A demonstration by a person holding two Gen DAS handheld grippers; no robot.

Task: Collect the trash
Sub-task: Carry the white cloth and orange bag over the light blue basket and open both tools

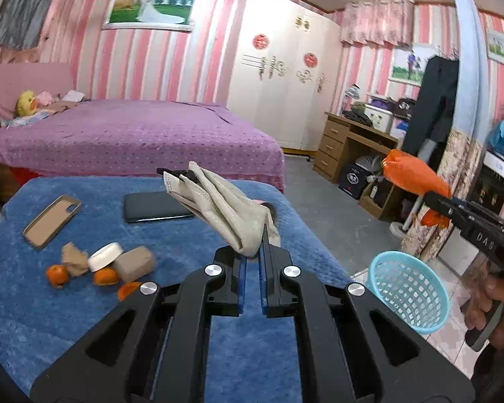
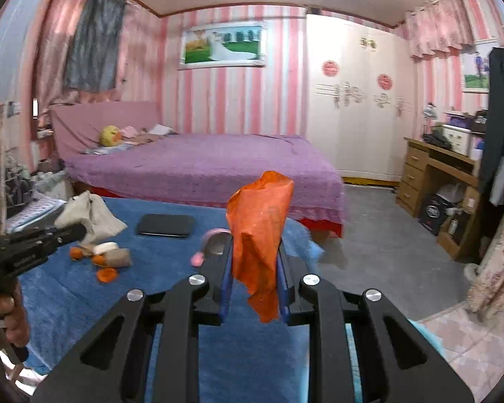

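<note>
My left gripper (image 1: pixel 257 248) is shut on a crumpled beige wrapper (image 1: pixel 218 208) and holds it above the blue-covered table (image 1: pixel 50 319). At the right, my right gripper (image 1: pixel 433 198) is shut on an orange plastic bag (image 1: pixel 410 174), in the air beyond the table's right edge. A teal mesh basket (image 1: pixel 408 290) sits low beside that edge, below the right gripper. In the right wrist view the orange bag (image 2: pixel 262 231) stands up between the fingers of the right gripper (image 2: pixel 256 252). The left gripper (image 2: pixel 67 231) with the beige wrapper (image 2: pixel 90 215) shows at the left.
On the table lie a black phone (image 1: pixel 158 206), a phone case (image 1: pixel 52 220), oranges and peel (image 1: pixel 57 273), brown paper lumps (image 1: pixel 134 263) and a white round piece (image 1: pixel 106 255). A purple bed (image 1: pixel 134 137) stands behind, a wooden desk (image 1: pixel 349 144) at the right.
</note>
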